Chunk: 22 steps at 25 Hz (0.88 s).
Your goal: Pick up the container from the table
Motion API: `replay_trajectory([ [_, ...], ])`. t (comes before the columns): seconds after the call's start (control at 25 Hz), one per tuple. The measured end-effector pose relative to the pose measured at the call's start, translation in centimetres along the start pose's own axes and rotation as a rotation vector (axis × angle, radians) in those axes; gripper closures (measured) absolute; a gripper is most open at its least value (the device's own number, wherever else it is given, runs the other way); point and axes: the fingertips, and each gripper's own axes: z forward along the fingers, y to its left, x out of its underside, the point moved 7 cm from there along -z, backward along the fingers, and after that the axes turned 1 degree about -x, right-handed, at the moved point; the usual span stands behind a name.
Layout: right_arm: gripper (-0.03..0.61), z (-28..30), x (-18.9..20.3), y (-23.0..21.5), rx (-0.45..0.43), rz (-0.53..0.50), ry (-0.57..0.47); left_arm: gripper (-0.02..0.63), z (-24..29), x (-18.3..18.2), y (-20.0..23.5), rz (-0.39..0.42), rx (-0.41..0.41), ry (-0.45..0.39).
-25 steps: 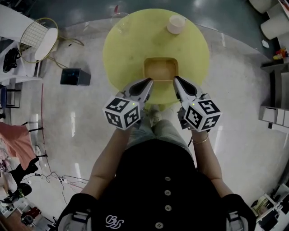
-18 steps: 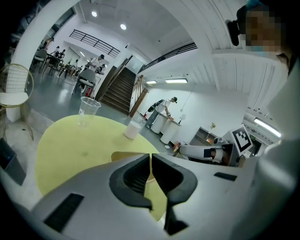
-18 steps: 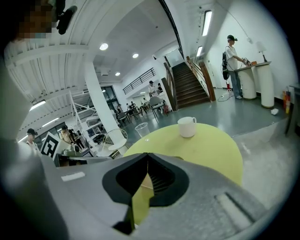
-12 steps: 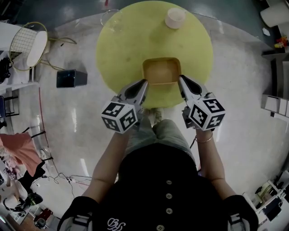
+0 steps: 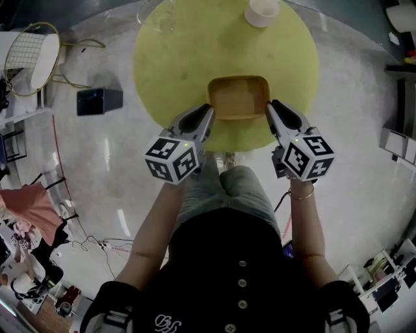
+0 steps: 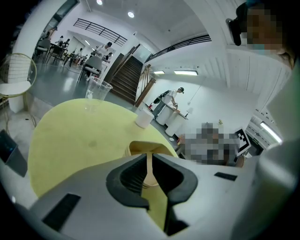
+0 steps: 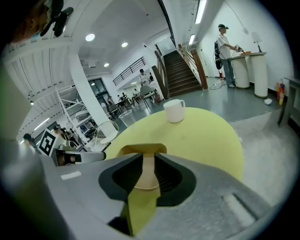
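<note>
A tan rectangular container point(image 5: 238, 97) sits on the near part of a round yellow-green table point(image 5: 188, 58). My left gripper point(image 5: 207, 110) is just off its near left corner, jaws shut with nothing between them. My right gripper point(image 5: 272, 106) is just off its near right corner. Its jaws are opening to a narrow gap with nothing in it. The left gripper view has the container point(image 6: 140, 147) right beyond the closed left gripper point(image 6: 149, 157). Through the slit of the right gripper point(image 7: 146, 159), the container point(image 7: 140, 151) shows in the right gripper view.
A white cup point(image 5: 262, 11) stands at the table's far edge and a clear plastic cup point(image 5: 158, 14) at its far left. On the floor to the left are a black box point(image 5: 99, 101) and a white wire seat point(image 5: 29, 55). The person's legs are under the near table edge.
Both grippers have sunk and spread a little, from just before the container's near side to its two near corners. The container has not moved on the table.
</note>
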Motion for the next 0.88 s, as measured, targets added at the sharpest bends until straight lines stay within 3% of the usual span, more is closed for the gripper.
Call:
replay_trajectory([
  [0.16, 0.454, 1.1, 0.6, -1.0, 0.013, 0.022, 0.038, 0.584, 0.2, 0.2, 1.1, -0.032, -0.012, 0.024],
  [0.28, 0.431, 2.4, 1.2, -1.1, 0.034, 0.03, 0.058, 0.494, 0.3, 0.3, 2.6, -0.062, -0.034, 0.038],
  [0.6, 0.422, 4.4, 2.1, -2.2, 0.078, 0.096, 0.081, 0.439, 2.3, 0.7, 4.4, -0.12, -0.043, 0.092],
  [0.88, 0.422, 4.9, 2.5, -2.7, 0.07, 0.158, 0.069, 0.436, 3.2, 1.4, 5.0, -0.186, -0.037, 0.084],
])
